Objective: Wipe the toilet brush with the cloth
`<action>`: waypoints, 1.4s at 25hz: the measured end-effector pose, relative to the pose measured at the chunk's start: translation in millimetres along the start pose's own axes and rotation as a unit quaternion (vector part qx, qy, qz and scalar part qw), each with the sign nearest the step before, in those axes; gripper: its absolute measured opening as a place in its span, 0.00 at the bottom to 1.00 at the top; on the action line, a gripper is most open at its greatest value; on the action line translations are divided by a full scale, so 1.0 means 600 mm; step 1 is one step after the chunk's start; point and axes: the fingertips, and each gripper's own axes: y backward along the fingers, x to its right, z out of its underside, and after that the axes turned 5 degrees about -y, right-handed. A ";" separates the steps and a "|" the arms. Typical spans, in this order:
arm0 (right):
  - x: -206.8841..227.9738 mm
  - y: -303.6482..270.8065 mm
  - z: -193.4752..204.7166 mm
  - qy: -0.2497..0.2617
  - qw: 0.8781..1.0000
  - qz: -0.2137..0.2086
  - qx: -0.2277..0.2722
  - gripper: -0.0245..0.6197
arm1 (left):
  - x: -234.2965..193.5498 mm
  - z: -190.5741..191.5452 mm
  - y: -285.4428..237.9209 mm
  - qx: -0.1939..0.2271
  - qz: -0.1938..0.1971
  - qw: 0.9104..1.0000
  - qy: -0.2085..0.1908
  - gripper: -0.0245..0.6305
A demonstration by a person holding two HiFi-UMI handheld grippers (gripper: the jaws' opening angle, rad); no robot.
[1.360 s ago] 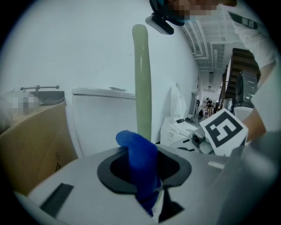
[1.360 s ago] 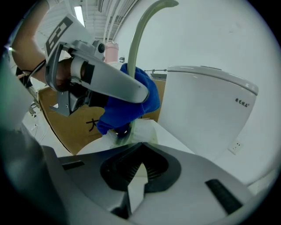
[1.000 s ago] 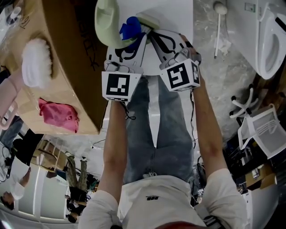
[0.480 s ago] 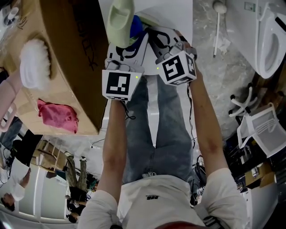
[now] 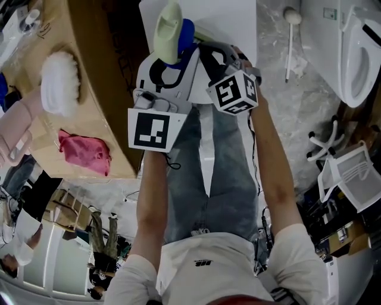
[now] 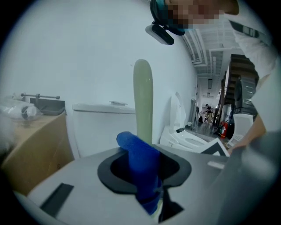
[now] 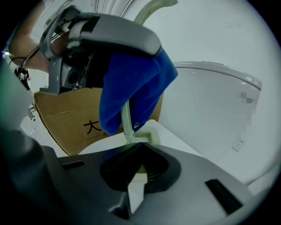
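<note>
The toilet brush is pale green; its flat handle (image 5: 168, 31) stands up in front of me. My left gripper (image 5: 174, 52) is shut on the blue cloth (image 5: 187, 34), which is folded round the brush's thin shaft. Its jaws have just been closing a little on the cloth. In the left gripper view the cloth (image 6: 141, 169) fills the jaws and the handle (image 6: 143, 99) rises behind it. In the right gripper view my right gripper (image 7: 139, 151) is shut on the brush's lower end (image 7: 144, 137). The shaft (image 7: 126, 121) runs up into the cloth (image 7: 131, 90) under the left gripper.
A cardboard box (image 5: 95, 89) at the left carries a white fluffy brush (image 5: 58, 80) and a pink cloth (image 5: 83, 152). A white toilet (image 5: 232, 15) stands just ahead and another toilet (image 5: 357, 53) at the right. A long-handled brush (image 5: 290, 36) lies on the floor.
My left gripper has risen with the blue cloth along the brush. The brush handle has swung from broadside to nearly edge-on and shifted right. The right gripper has hardly moved.
</note>
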 end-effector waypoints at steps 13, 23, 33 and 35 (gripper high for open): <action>-0.001 0.001 0.001 0.010 1.000 -0.007 -0.014 0.03 | -0.007 -0.093 0.028 0.033 -0.001 0.999 0.000 0.23; 0.000 0.001 0.000 0.010 1.000 -0.004 -0.007 0.03 | -0.008 -0.026 0.008 0.016 -0.012 1.000 0.004 0.19; 0.000 0.001 0.000 0.009 1.000 0.000 0.000 0.03 | -0.004 0.055 -0.021 -0.014 -0.006 1.000 0.012 0.18; -0.001 0.000 0.000 0.009 1.000 0.000 0.001 0.03 | -0.004 0.072 -0.027 -0.021 -0.004 1.000 0.014 0.18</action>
